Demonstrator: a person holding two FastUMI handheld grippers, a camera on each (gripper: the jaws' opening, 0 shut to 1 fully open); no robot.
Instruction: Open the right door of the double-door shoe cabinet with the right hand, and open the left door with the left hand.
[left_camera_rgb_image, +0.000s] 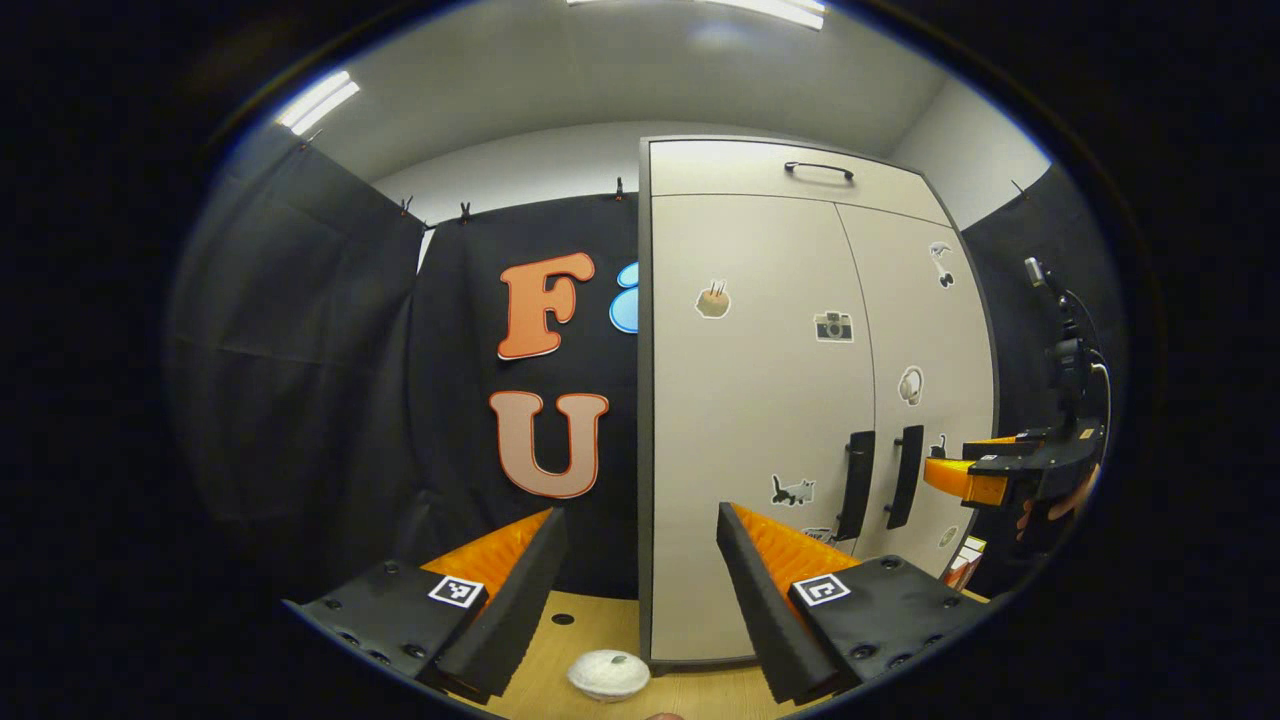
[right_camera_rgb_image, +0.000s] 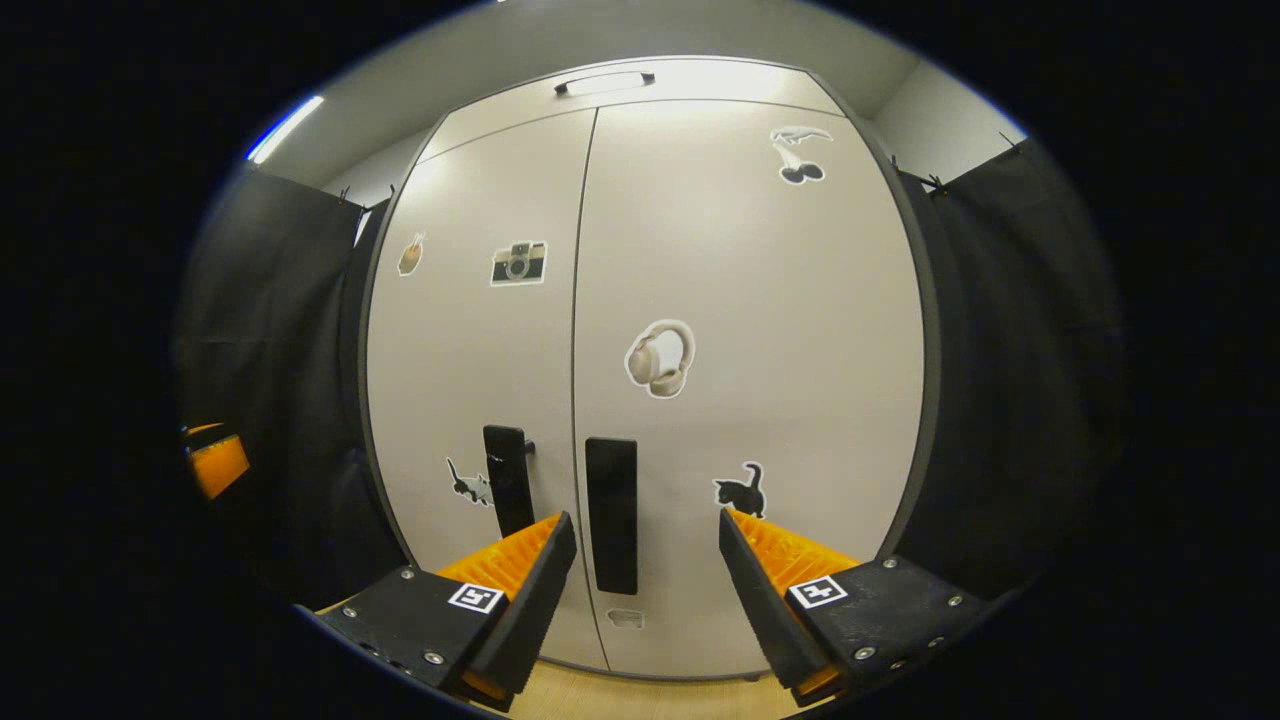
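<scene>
A tall pale cabinet (left_camera_rgb_image: 760, 400) with two shut doors stands ahead. In the right gripper view its right door (right_camera_rgb_image: 750, 380) carries a dark vertical handle (right_camera_rgb_image: 612, 515), and the left door (right_camera_rgb_image: 470, 380) has a matching handle (right_camera_rgb_image: 508, 480). My right gripper (right_camera_rgb_image: 645, 545) is open, close to the doors, with the right handle showing between its fingers. My left gripper (left_camera_rgb_image: 640, 545) is open, farther back and left of the cabinet, facing its left edge. Both handles (left_camera_rgb_image: 856, 485) (left_camera_rgb_image: 905, 477) appear in the left gripper view, with the right gripper (left_camera_rgb_image: 960, 470) just beside them.
Stickers dot both doors. A top flap with a dark handle (left_camera_rgb_image: 818, 169) sits above them. Black cloth walls (left_camera_rgb_image: 300, 360) stand left and right of the cabinet. A white round object (left_camera_rgb_image: 608, 674) lies on the wooden floor (left_camera_rgb_image: 590, 630) near my left gripper.
</scene>
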